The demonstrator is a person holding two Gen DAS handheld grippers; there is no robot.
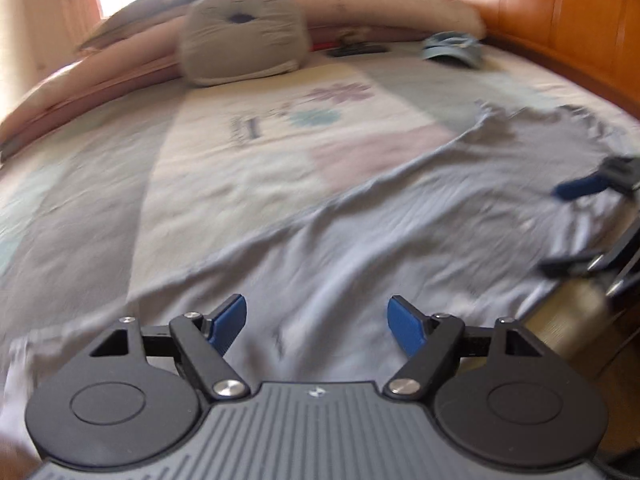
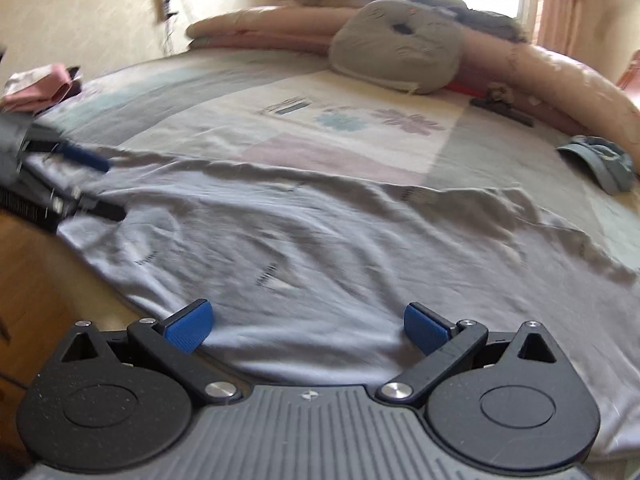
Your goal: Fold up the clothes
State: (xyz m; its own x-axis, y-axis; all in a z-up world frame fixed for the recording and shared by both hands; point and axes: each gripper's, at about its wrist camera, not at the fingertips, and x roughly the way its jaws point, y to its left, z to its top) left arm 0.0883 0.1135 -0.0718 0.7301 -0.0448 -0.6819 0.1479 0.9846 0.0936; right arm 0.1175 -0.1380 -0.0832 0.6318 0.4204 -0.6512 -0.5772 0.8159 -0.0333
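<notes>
Each gripper, the left gripper [image 1: 316, 326] and the right gripper [image 2: 307, 326], wore matte black linkage arms pinned by silver screws, blue ribbed fingertips [image 1: 228, 322], round black discs at seven and five o'clock, and a grey ridged housing.

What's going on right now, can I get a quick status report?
Left gripper open, right gripper open, both empty. Grey shirt spread on the bed, not yet folded. Nothing lying on it.
</notes>
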